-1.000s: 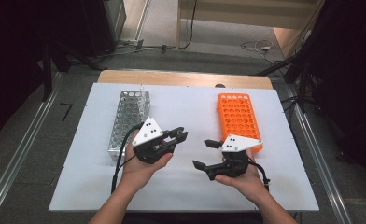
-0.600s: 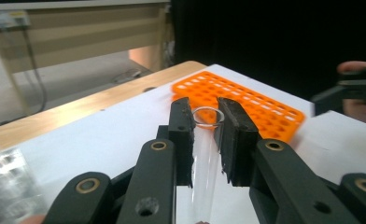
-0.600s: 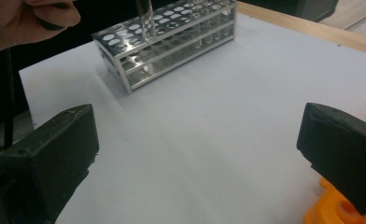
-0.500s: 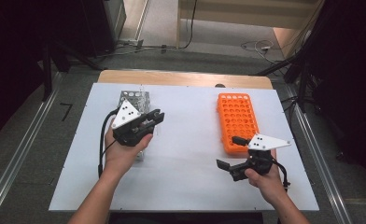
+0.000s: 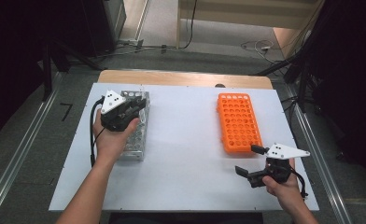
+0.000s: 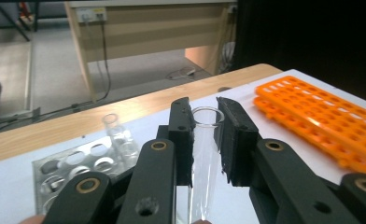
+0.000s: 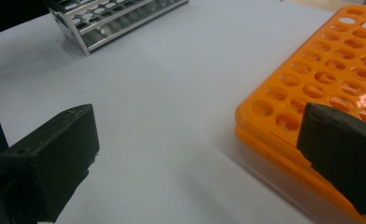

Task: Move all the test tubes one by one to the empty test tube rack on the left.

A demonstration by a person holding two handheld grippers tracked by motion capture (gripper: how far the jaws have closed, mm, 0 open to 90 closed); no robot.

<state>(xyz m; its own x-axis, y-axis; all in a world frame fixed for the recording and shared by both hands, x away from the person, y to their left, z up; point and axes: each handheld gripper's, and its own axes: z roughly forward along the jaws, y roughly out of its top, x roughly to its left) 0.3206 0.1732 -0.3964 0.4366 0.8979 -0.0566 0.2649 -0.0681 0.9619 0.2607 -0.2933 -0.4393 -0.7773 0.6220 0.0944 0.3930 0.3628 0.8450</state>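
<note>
While clamping a clear glass test tube (image 6: pixel 203 154) over the silver metal rack (image 5: pixel 137 140) at nine o'clock, left gripper (image 5: pixel 135 105) hovering. Right gripper (image 5: pixel 250 160) gaping empty at four o'clock, jaws just opened, beside the orange plastic rack (image 5: pixel 238 122).

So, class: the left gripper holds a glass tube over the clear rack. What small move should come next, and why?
Probably lift the tube straight up. The left gripper is shut on it near its rim, above the clear rack, and the orange rack lies across the table.

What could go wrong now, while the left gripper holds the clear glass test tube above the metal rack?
The clear glass test tube sits between the left gripper's hard black pads; it might slip or crack. Over the clear metal rack, it may knock the other tube standing there.
</note>
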